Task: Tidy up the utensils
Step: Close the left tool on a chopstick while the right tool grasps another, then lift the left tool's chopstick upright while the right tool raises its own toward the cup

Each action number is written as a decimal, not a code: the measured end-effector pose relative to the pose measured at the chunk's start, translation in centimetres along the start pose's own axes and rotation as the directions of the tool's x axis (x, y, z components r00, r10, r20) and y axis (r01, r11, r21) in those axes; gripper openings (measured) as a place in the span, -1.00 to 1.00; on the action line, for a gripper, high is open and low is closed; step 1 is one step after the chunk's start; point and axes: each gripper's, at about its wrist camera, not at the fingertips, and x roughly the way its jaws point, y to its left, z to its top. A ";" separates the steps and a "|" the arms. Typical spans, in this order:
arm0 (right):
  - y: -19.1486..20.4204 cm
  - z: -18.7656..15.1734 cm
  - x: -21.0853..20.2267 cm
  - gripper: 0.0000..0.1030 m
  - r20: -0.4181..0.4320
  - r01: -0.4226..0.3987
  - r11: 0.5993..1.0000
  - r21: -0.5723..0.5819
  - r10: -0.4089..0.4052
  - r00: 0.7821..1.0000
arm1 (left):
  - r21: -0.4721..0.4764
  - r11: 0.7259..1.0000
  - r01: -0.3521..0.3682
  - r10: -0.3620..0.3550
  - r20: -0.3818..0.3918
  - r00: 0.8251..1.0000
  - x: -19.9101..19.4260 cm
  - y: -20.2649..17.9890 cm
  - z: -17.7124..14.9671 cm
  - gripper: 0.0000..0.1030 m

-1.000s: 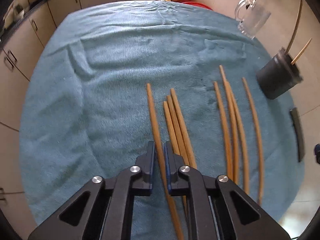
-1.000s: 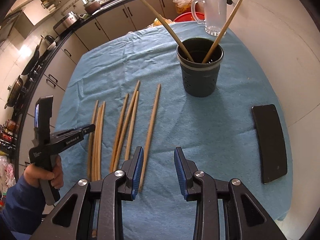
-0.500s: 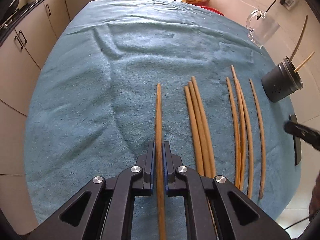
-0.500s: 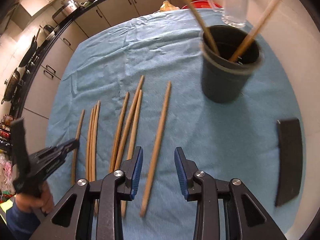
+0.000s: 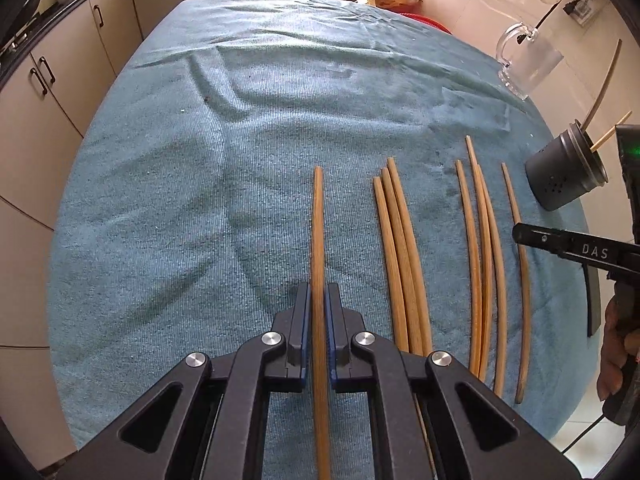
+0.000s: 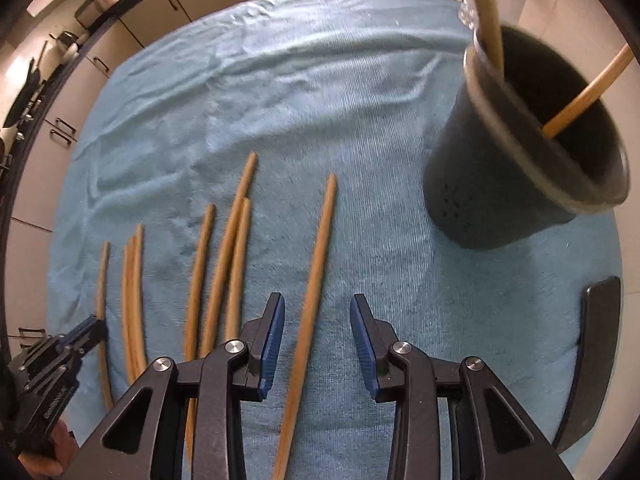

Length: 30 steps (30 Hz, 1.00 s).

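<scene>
Several wooden chopsticks lie side by side on a blue towel (image 5: 200,184). My left gripper (image 5: 318,300) is shut on the leftmost chopstick (image 5: 318,216), which runs straight ahead between its pads. My right gripper (image 6: 317,322) is open and straddles the rightmost chopstick (image 6: 316,256) without touching it. A dark grey utensil holder (image 6: 520,168) stands ahead right of it with two chopsticks inside; it also shows in the left wrist view (image 5: 564,176). The other chopsticks (image 5: 400,248) lie between the two grippers.
A clear glass mug (image 5: 524,60) stands at the far right of the table. A flat black object (image 6: 592,352) lies at the towel's right edge. Kitchen cabinets (image 5: 52,80) line the far and left sides. The right gripper (image 5: 576,248) shows in the left view.
My left gripper has closed on the leftmost chopstick and drawn it away from its neighbours. My right gripper has moved forward and down over the rightmost chopstick, closer to the holder.
</scene>
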 end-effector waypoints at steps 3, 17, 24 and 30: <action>0.0 0.1 0.0 -0.30 0.006 0.011 1.000 -0.003 -0.011 1.000 | 0.001 1.000 -0.005 0.005 0.000 1.000 0.0 -0.1 0.0 -0.88; 1.8 -0.4 -3.0 -0.86 0.093 -0.021 0.995 -0.095 0.030 0.995 | 0.002 1.000 -0.008 0.008 0.065 0.998 -2.4 -0.9 -0.7 -0.88; 3.3 -2.6 -7.8 -0.86 0.222 -0.065 0.986 -0.154 0.099 0.970 | -0.025 1.000 -0.001 0.005 0.136 0.991 -5.7 -0.9 -1.4 -0.88; 4.3 -3.2 -10.7 -0.86 0.278 -0.115 0.979 -0.166 0.159 0.947 | -0.052 0.999 0.013 -0.004 0.179 0.984 -7.7 -0.8 -1.6 -0.88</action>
